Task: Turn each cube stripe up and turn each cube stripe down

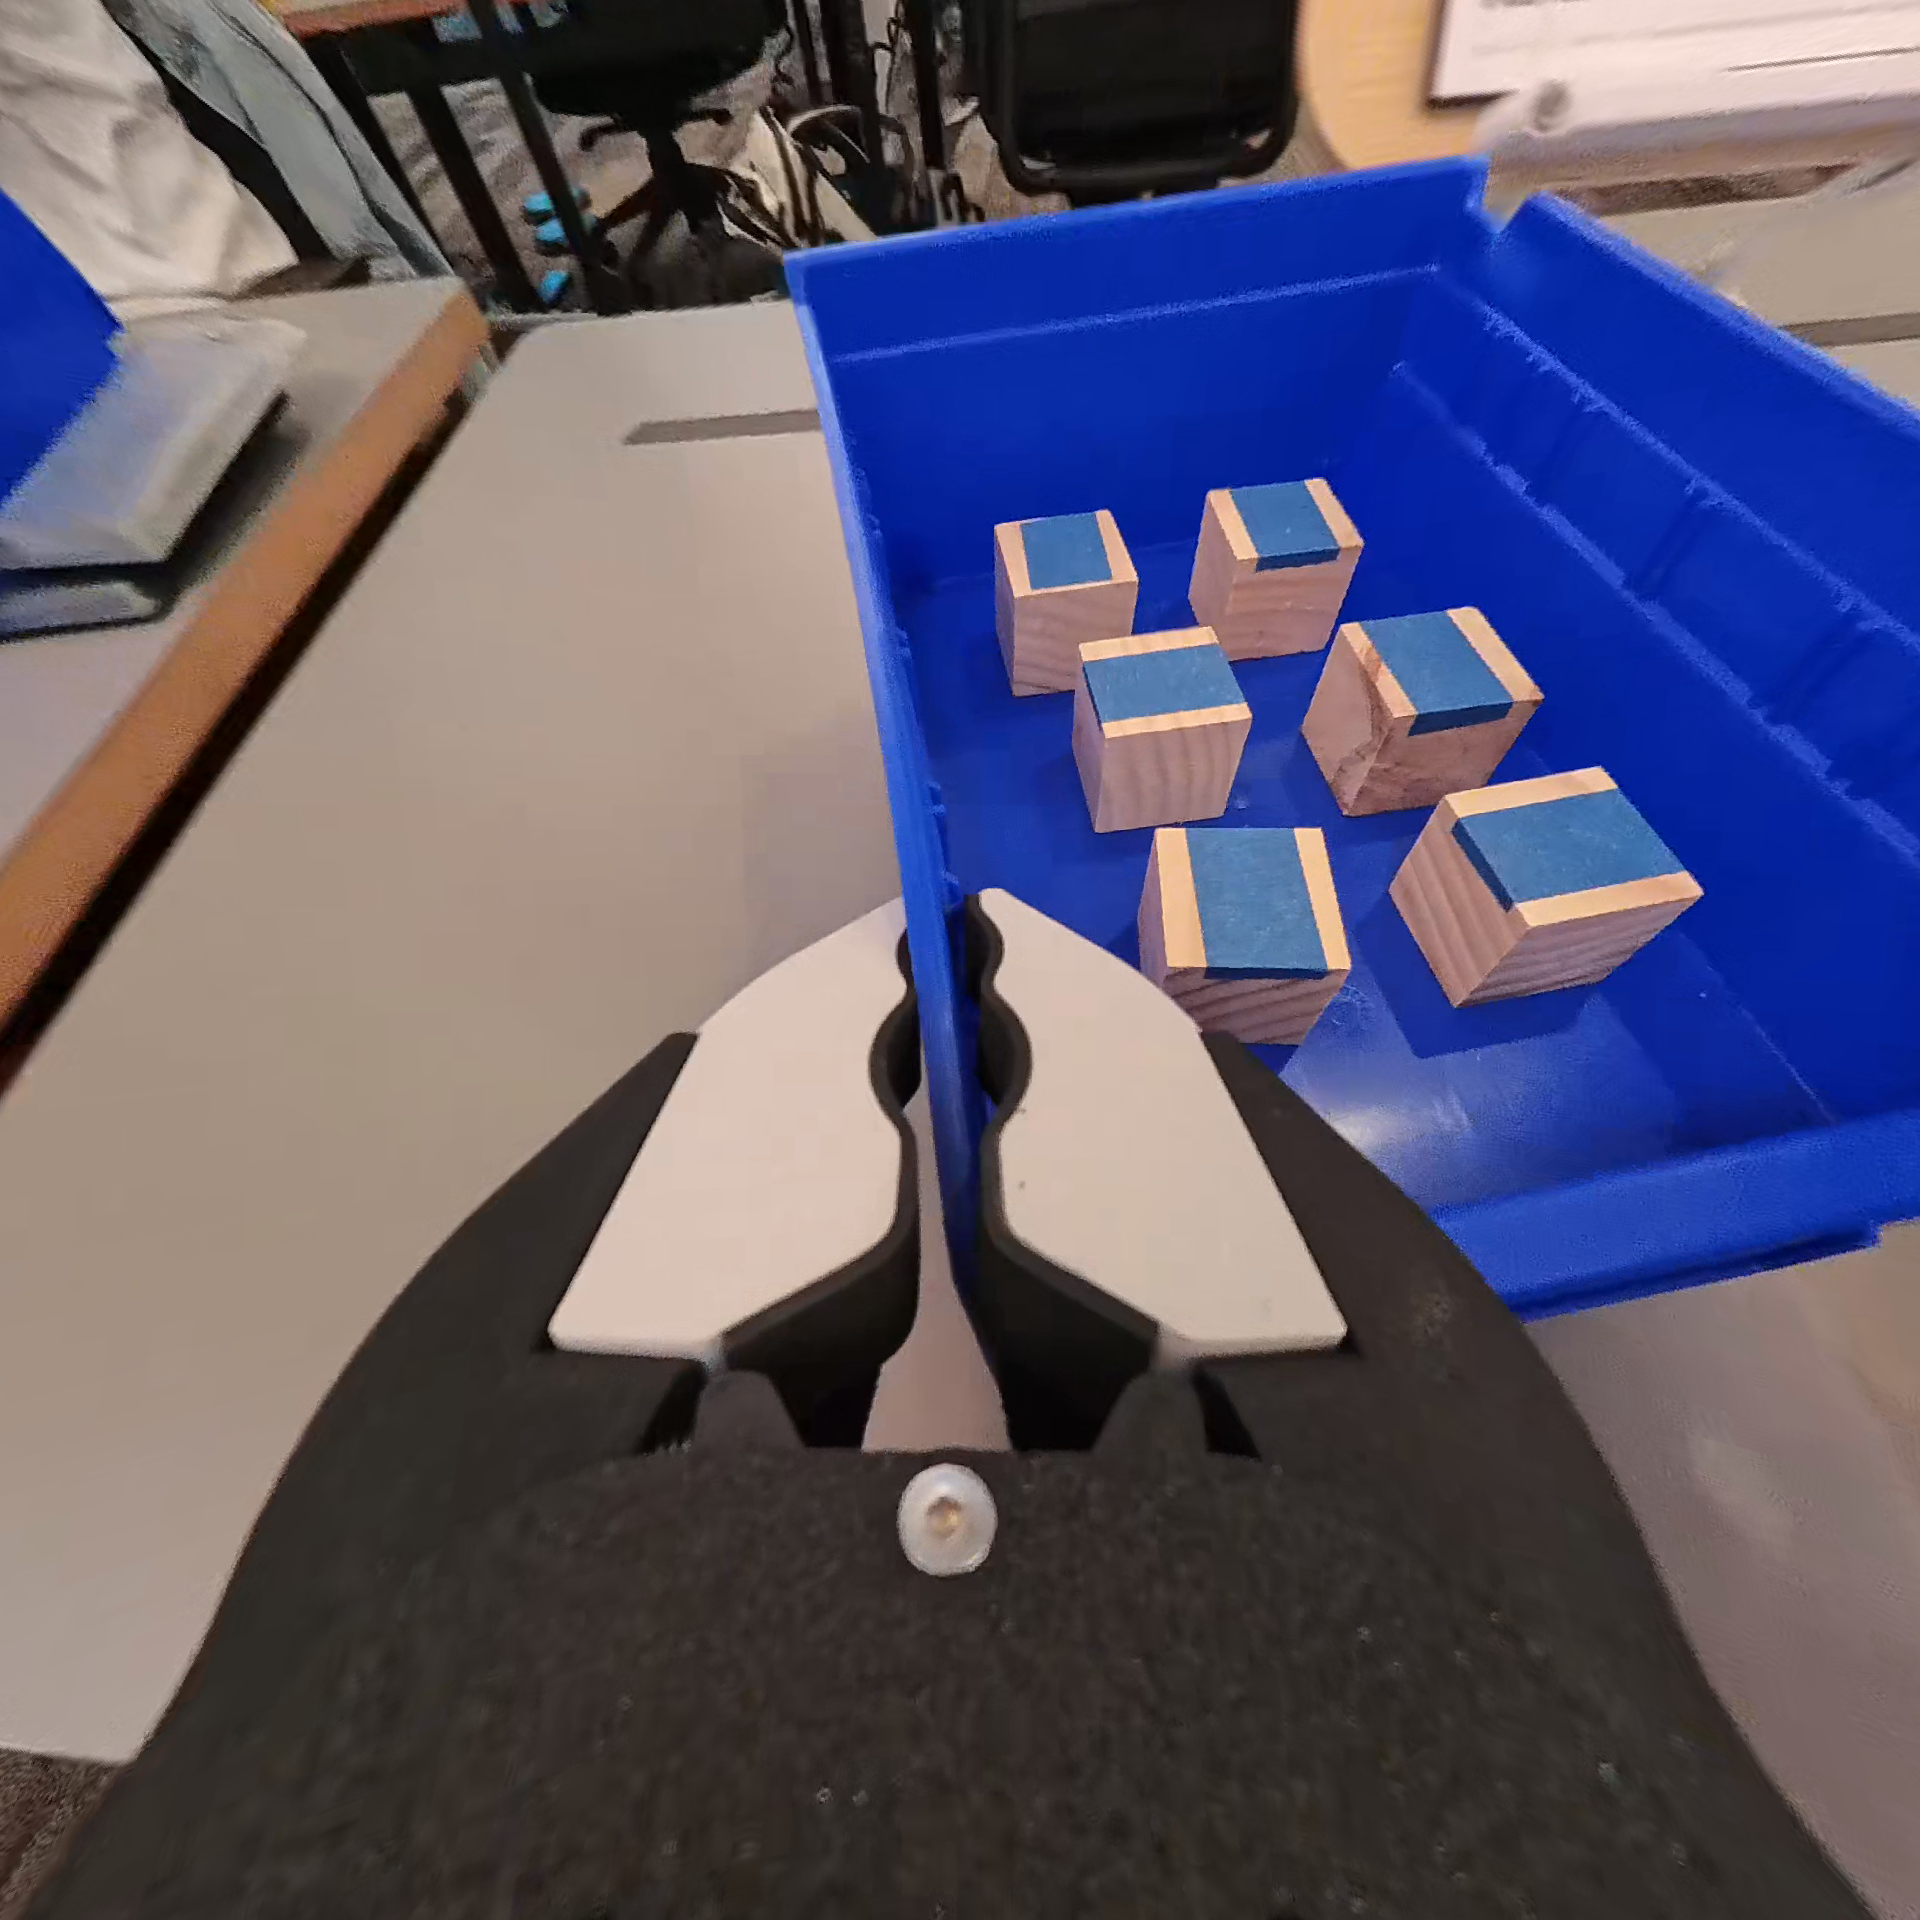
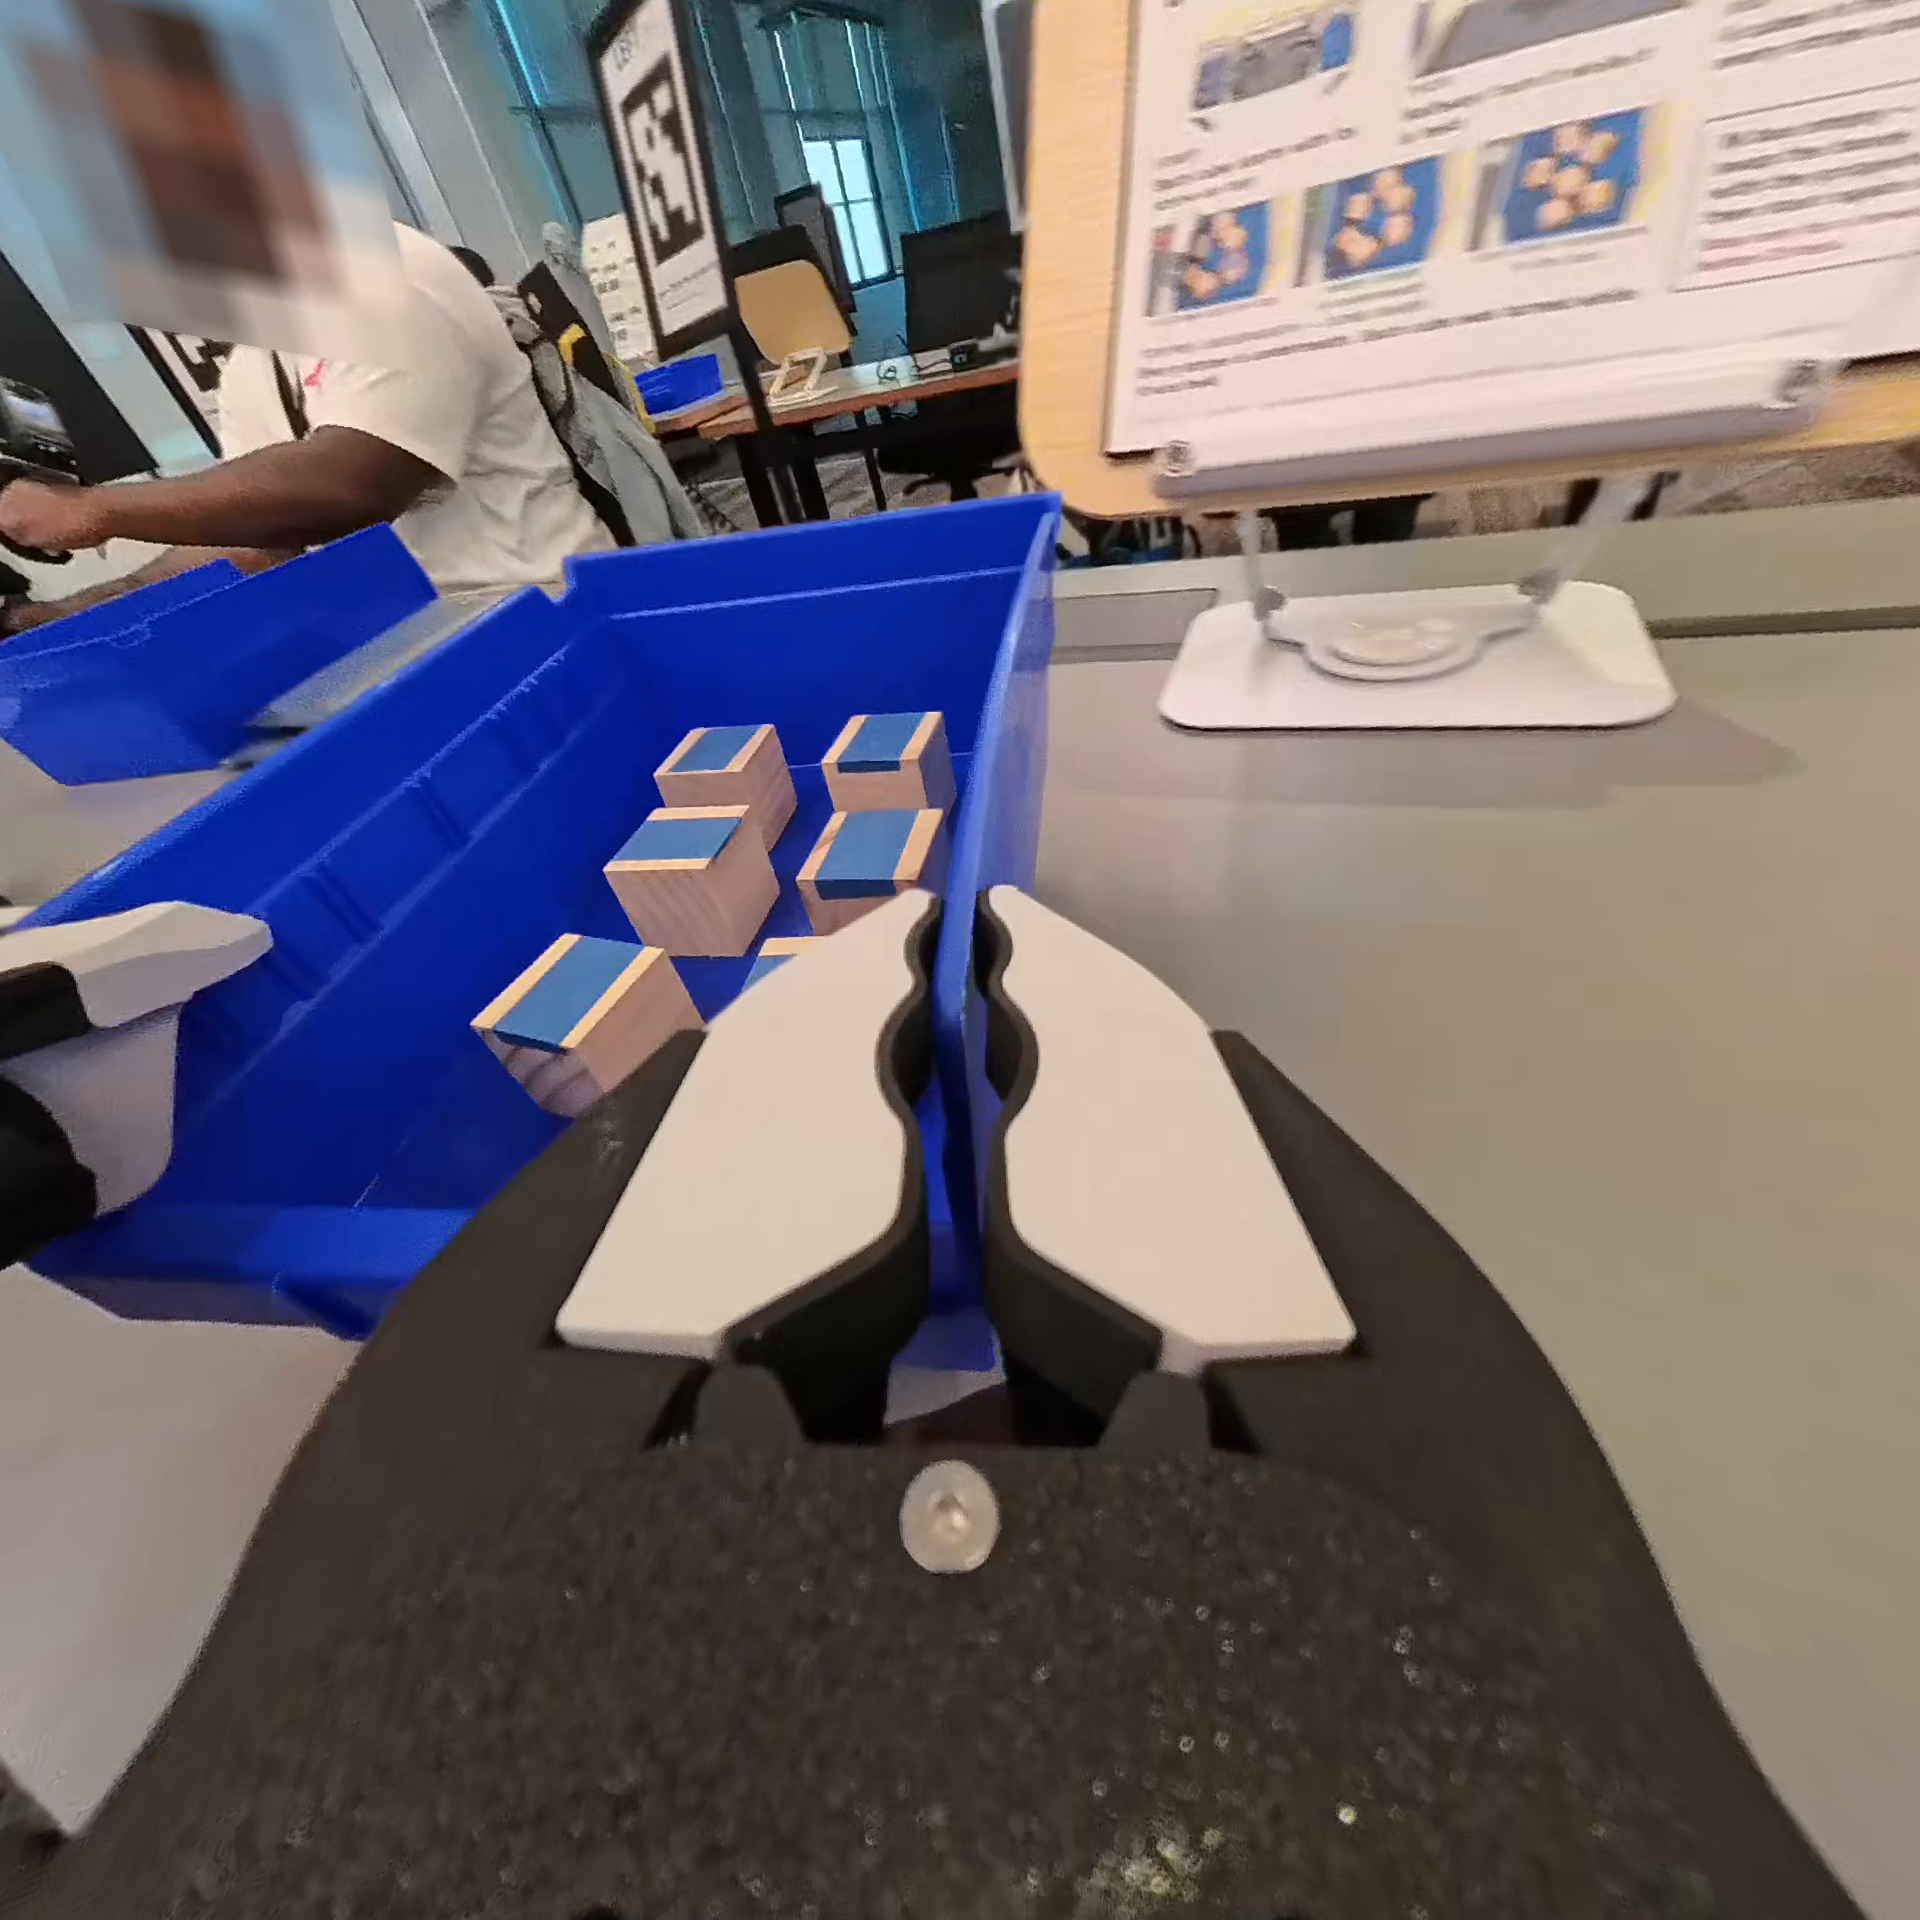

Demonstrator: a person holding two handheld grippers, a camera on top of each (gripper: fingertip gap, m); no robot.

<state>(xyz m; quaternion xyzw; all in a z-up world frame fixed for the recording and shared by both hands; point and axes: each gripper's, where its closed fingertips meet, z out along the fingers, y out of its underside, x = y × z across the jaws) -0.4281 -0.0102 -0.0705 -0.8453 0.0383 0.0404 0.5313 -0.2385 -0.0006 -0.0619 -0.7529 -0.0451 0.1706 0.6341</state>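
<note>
A blue plastic bin [image 1: 1143, 343] stands on the grey table and holds several wooden cubes [image 1: 1162, 727], each with its blue stripe on top. My left gripper [image 1: 940, 925] is shut on the bin's left wall, one finger inside and one outside. My right gripper [image 2: 958, 914] is shut on the bin's right wall [image 2: 1003, 727] in the same way. The cubes [image 2: 691, 883] also show in the right wrist view. The left gripper [image 2: 125, 966] shows at the left edge of that view, on the bin's far wall.
A white stand [image 2: 1413, 655] with an instruction sheet [image 2: 1507, 208] is on the table right of the bin. Another blue bin [image 2: 197, 644] lies behind it. A person in a white shirt [image 2: 416, 436] is at the back left. A second table [image 1: 156, 582] adjoins on the left.
</note>
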